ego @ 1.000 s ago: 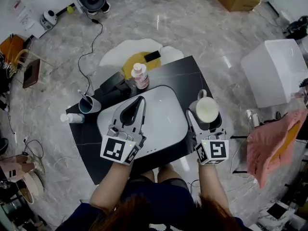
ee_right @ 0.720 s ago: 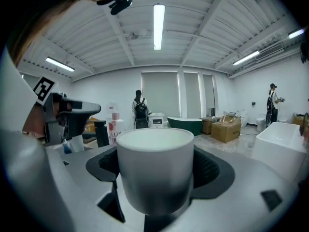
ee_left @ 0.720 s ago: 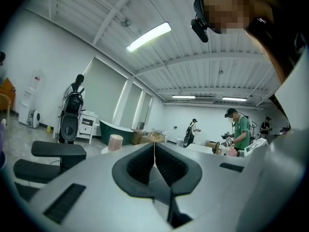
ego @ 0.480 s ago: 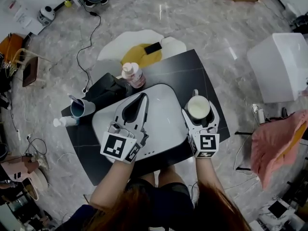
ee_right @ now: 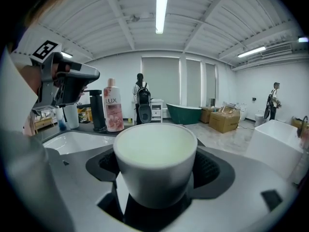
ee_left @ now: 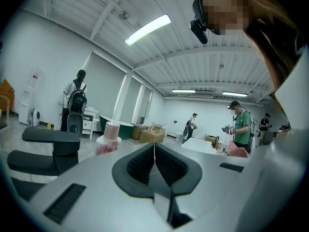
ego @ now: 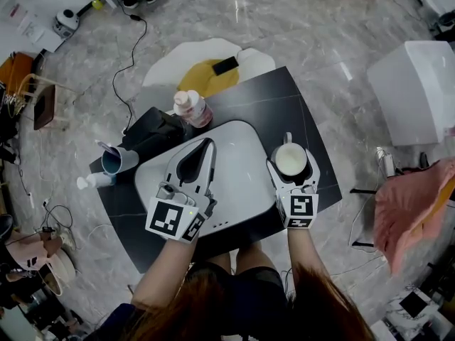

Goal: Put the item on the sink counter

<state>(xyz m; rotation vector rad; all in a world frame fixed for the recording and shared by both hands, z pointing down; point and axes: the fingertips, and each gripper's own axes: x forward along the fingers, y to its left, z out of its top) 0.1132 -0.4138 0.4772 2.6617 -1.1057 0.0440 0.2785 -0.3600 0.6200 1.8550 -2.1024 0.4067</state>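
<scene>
A white mug [ego: 290, 160] sits between the jaws of my right gripper [ego: 291, 168], which is shut on it. It is over the black counter [ego: 270, 109], just right of the white sink basin [ego: 245, 183]. In the right gripper view the mug [ee_right: 155, 163] fills the middle, with a ribbed pad on each side of it. I cannot tell whether its base touches the counter. My left gripper [ego: 206, 148] is over the basin, shut with nothing between its jaws. Its closed pads meet in the left gripper view [ee_left: 154, 151].
At the counter's back left stand a pink bottle [ego: 190, 108], a black faucet block [ego: 153, 130], a blue cup [ego: 112, 159] and a small white bottle [ego: 92, 181]. A white tub [ego: 416, 91] and a pink cloth [ego: 409, 212] lie to the right. Cables cross the floor.
My right gripper has moved a little left and down with the mug, closer to the basin's right edge. The left gripper has hardly moved.
</scene>
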